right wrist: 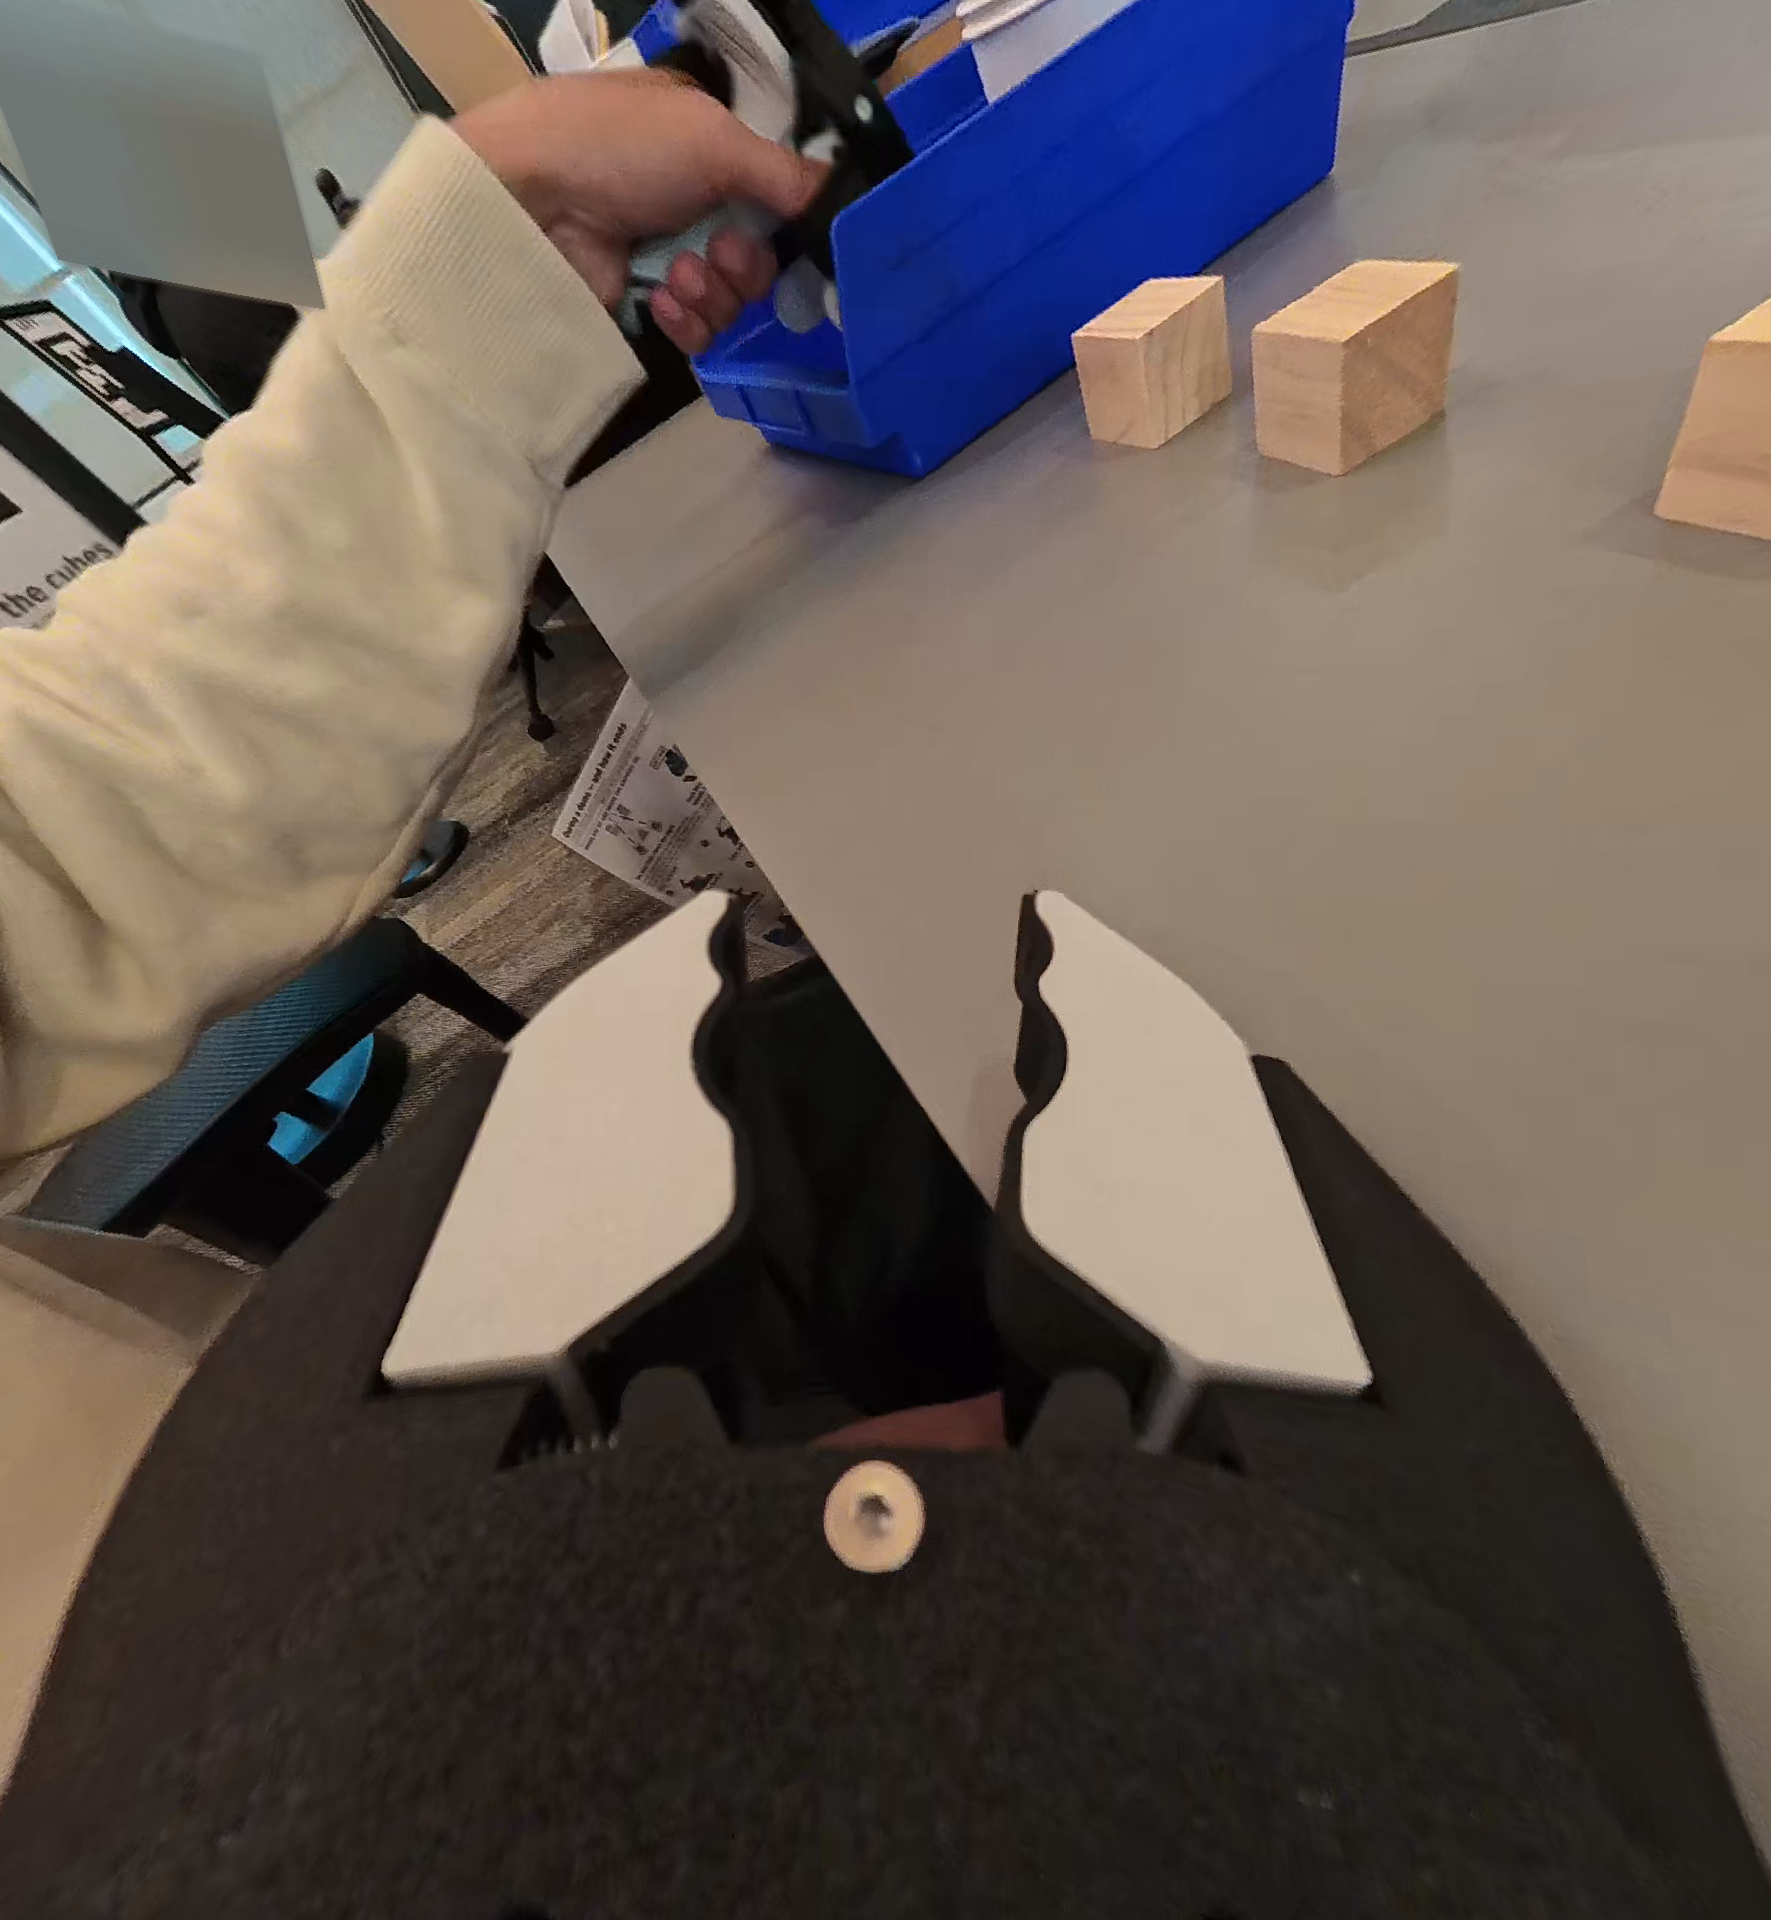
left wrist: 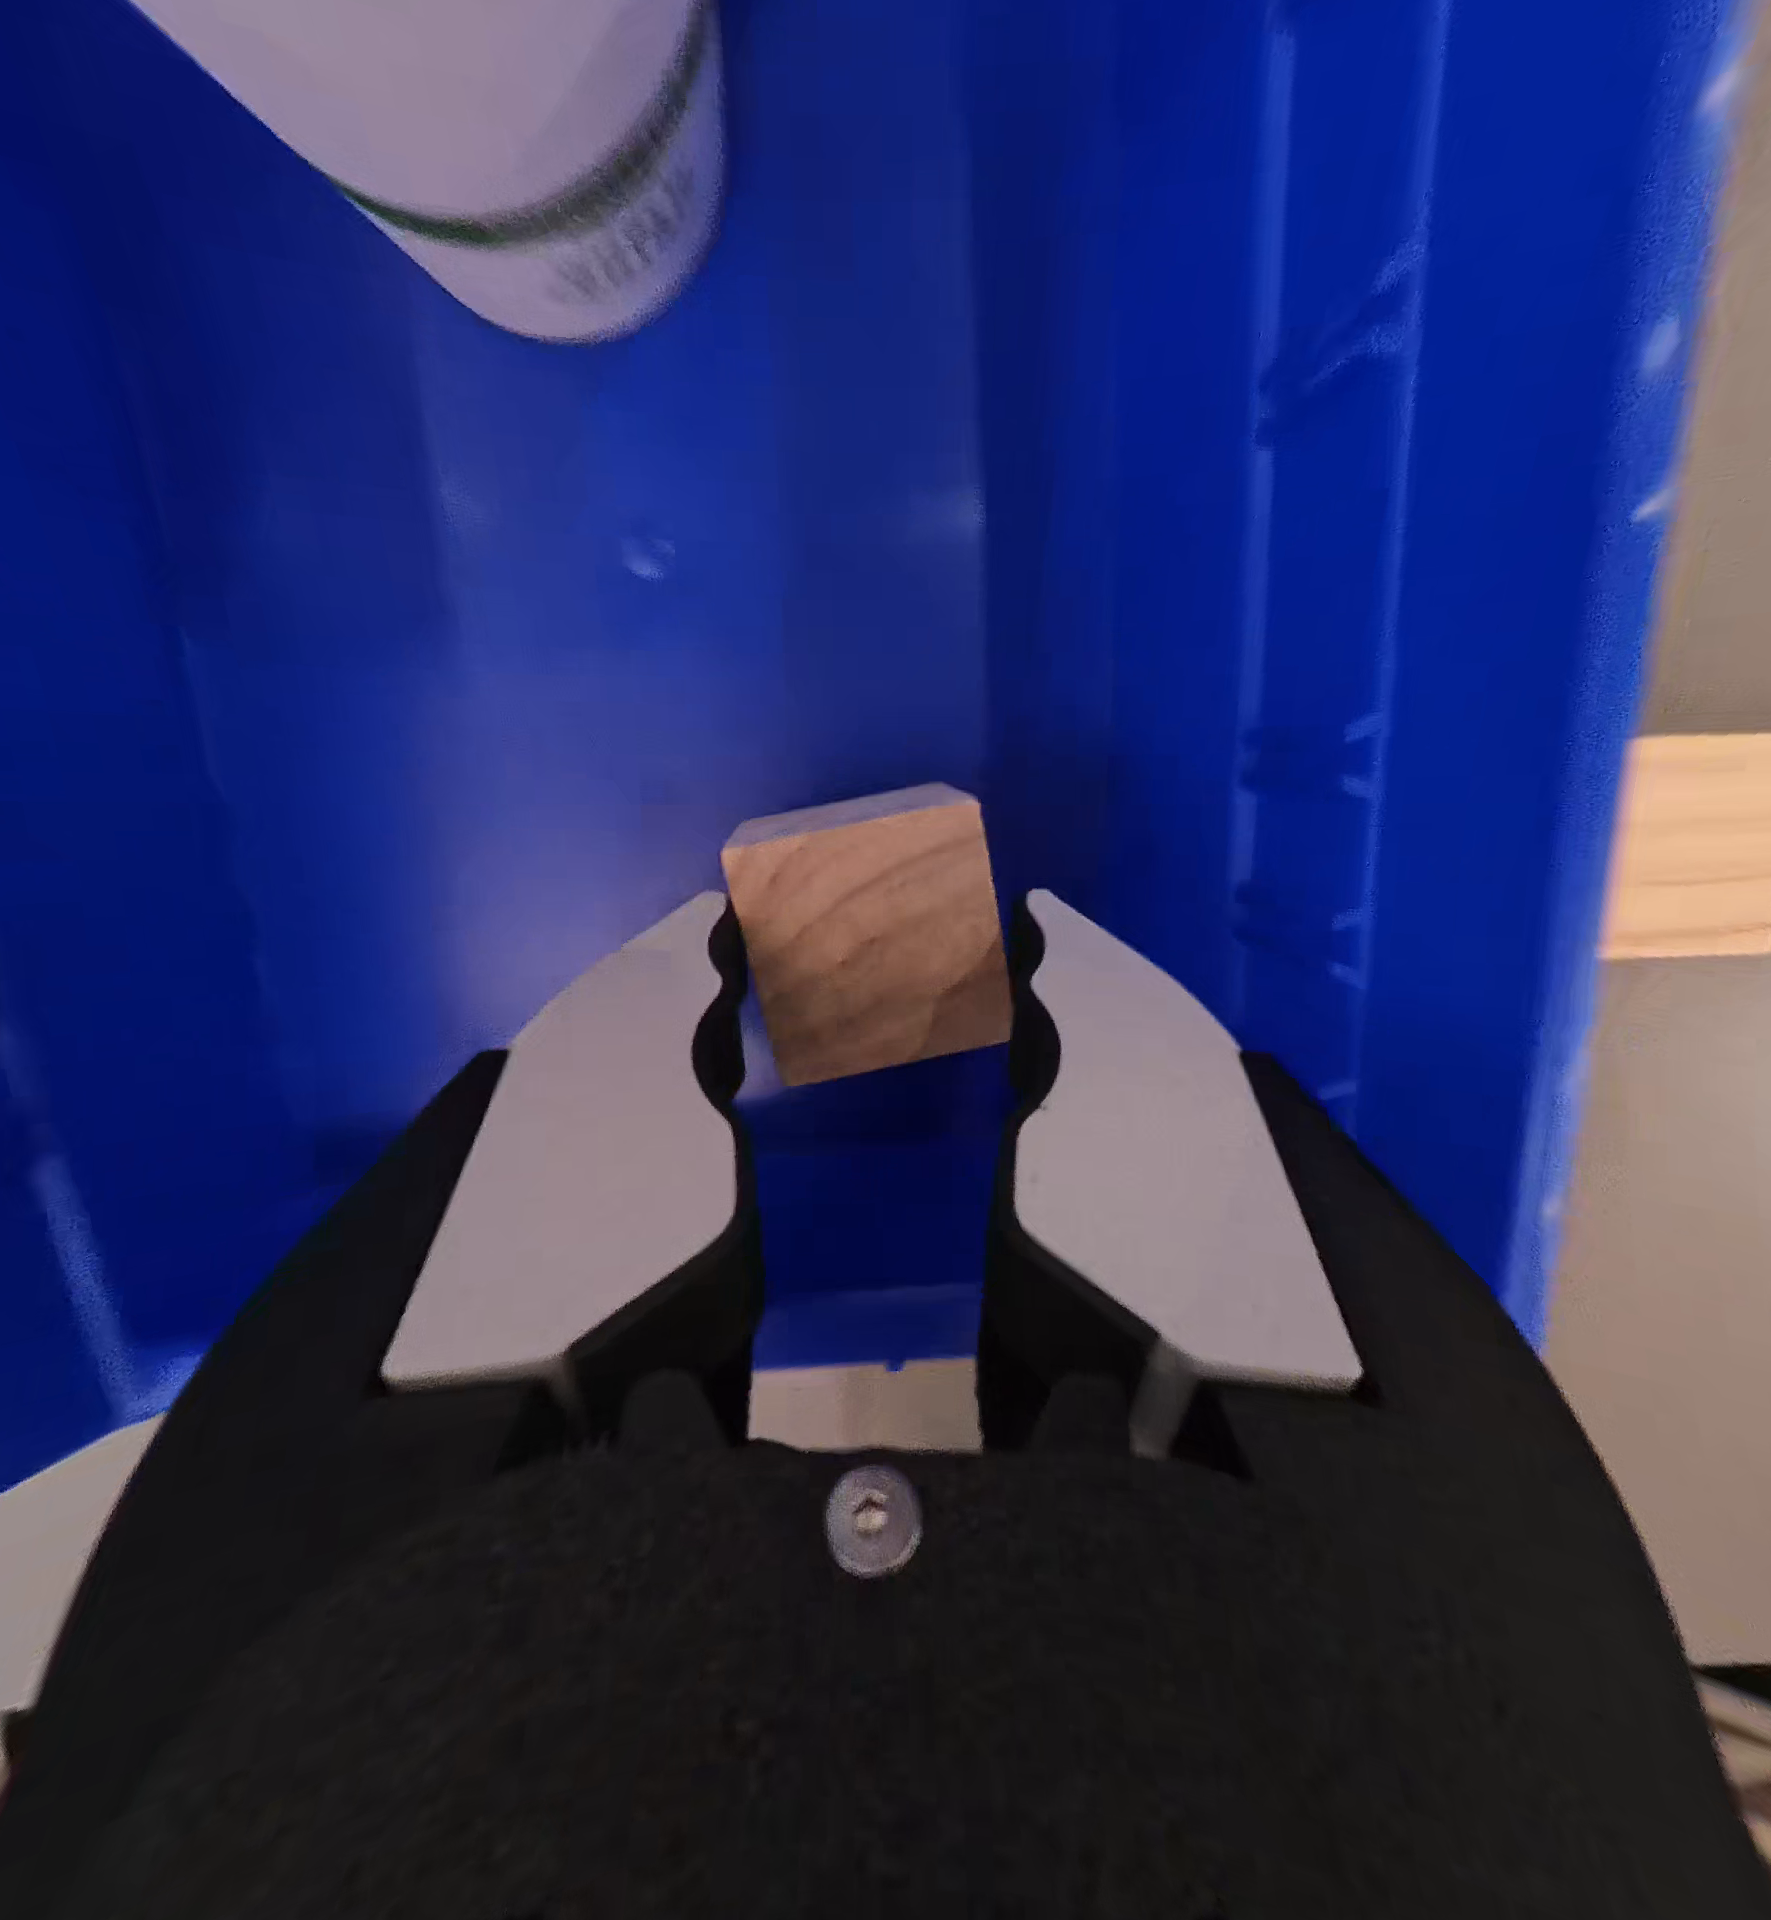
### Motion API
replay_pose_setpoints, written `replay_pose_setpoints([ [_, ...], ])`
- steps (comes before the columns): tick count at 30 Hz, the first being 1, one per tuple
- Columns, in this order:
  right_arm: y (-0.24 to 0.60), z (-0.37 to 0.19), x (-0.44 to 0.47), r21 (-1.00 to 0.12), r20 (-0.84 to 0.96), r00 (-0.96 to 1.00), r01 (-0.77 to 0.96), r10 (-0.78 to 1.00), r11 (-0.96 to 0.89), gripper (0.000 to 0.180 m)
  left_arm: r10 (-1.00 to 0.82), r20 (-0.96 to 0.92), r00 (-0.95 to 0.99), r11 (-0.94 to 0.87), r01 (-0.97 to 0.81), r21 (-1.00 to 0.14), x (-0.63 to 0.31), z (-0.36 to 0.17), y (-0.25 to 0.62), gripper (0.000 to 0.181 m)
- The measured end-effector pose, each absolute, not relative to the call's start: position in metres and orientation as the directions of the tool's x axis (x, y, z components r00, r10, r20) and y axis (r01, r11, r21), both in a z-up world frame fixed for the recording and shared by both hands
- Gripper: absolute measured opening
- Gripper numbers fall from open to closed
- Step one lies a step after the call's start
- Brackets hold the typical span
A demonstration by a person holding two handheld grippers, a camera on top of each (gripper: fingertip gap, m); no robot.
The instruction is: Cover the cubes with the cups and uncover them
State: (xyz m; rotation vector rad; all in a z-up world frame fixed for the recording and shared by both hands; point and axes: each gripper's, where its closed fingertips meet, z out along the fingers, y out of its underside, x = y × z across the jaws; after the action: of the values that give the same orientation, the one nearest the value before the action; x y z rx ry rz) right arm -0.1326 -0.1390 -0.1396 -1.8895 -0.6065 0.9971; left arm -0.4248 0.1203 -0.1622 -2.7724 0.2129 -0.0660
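In the left wrist view my left gripper (left wrist: pixel 868 935) reaches into a blue bin (left wrist: pixel 1120 520) and is shut on a small wooden cube (left wrist: pixel 865 940), which sits tilted between the fingertips. A white paper cup (left wrist: pixel 548 156) with a green ring lies on its side in the bin, up and to the left. My right gripper (right wrist: pixel 876 935) is open and empty, over the near left edge of the grey table (right wrist: pixel 1276 779). Three light wooden cubes stand on the table right of the bin: (right wrist: pixel 1151 358), (right wrist: pixel 1354 364) and a larger-looking one (right wrist: pixel 1764 416).
In the right wrist view a hand (right wrist: pixel 642 177) in a cream sleeve holds the left gripper inside the blue bin (right wrist: pixel 1047 239) at the table's far left. A chair and papers lie on the floor left of the table. One cube (left wrist: pixel 1712 842) shows right of the bin.
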Motion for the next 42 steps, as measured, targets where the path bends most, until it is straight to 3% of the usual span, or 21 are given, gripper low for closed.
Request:
replay_pose_setpoints([
  [1,-0.138,-0.139,-0.131,-0.875,-0.393,0.562,0.016,0.728,-0.484,0.049,-0.157,0.008,0.988,-0.909,-0.141,-0.392,-0.427,-0.149,0.122,0.048],
  [4,-0.132,-0.137,-0.122,-0.879,-0.387,0.581,0.004,0.716,-0.478,0.048,-0.197,0.006,0.980,-0.807,-0.159,-0.569,-0.415,-0.084,0.120,0.048],
  [8,-0.123,-0.130,-0.106,-0.886,-0.377,0.613,-0.021,0.694,-0.463,0.047,-0.507,0.064,0.860,-0.632,-0.320,-0.706,-0.318,-0.020,0.073,0.048],
  [11,-0.118,-0.126,-0.099,-0.890,-0.369,0.626,-0.026,0.687,-0.455,0.047,-0.708,0.043,0.705,-0.559,-0.522,-0.644,-0.241,-0.048,0.029,0.048],
  [16,-0.117,-0.126,-0.099,-0.896,-0.340,0.644,0.000,0.686,-0.444,0.046,-0.803,-0.007,0.596,-0.535,-0.727,-0.430,-0.179,-0.156,-0.009,0.049],
  [23,-0.118,-0.124,-0.100,-0.896,-0.318,0.658,0.027,0.683,-0.443,0.046,-0.781,0.066,0.621,-0.584,-0.688,-0.431,-0.160,-0.182,-0.004,0.048],
  [25,-0.113,-0.126,-0.098,-0.893,-0.299,0.679,0.050,0.671,-0.448,0.047,-0.777,0.065,0.627,-0.583,-0.676,-0.451,-0.160,-0.179,-0.003,0.057],
  [29,-0.090,-0.128,-0.095,-0.842,-0.243,0.739,0.161,0.629,-0.515,0.051,-0.757,0.133,0.640,-0.581,-0.564,-0.587,-0.180,-0.145,-0.018,0.075],
  [32,-0.061,-0.125,-0.113,-0.798,-0.098,0.758,0.327,0.645,-0.506,0.056,-0.703,0.168,0.691,-0.566,-0.400,-0.721,-0.218,-0.131,-0.031,0.066],
  [35,-0.032,-0.134,-0.141,-0.675,0.039,0.724,0.527,0.688,-0.516,0.059,-0.664,0.188,0.724,-0.551,-0.304,-0.777,-0.250,-0.141,-0.052,0.065],
  [42,0.001,-0.181,-0.176,-0.384,0.007,0.684,0.676,0.730,-0.629,0.056,-0.689,0.150,0.709,-0.524,-0.345,-0.779,-0.264,-0.165,-0.079,0.063],
])
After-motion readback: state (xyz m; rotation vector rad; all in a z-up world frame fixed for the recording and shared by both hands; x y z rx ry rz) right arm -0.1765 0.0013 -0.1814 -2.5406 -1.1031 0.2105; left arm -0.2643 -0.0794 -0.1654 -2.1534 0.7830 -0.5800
